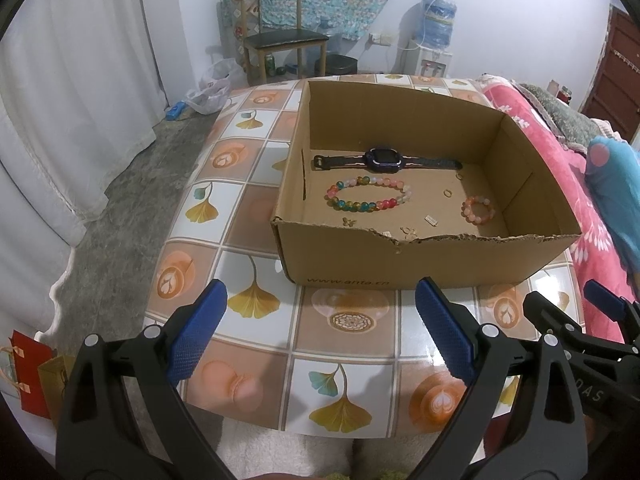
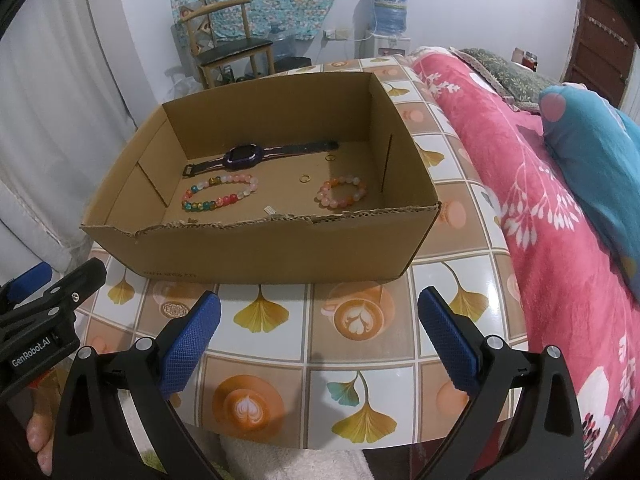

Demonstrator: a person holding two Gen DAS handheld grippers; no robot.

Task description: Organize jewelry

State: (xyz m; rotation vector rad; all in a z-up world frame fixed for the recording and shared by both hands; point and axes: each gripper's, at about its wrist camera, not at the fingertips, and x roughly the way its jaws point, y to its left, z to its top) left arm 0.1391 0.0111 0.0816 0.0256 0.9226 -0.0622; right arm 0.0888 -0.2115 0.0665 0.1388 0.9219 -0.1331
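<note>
An open cardboard box stands on the tiled table. Inside lie a dark watch, a multicoloured bead bracelet, a smaller pink bead bracelet, two small gold rings and a few tiny charms near the front wall. My left gripper hovers open over the table in front of the box, holding nothing. Just as wide open and free of any object, my right gripper hangs beside it.
The table has a patterned tile cover. A bed with a pink blanket and a blue pillow borders its right side. A chair and a water dispenser stand by the far wall. Gift bags sit on the floor at left.
</note>
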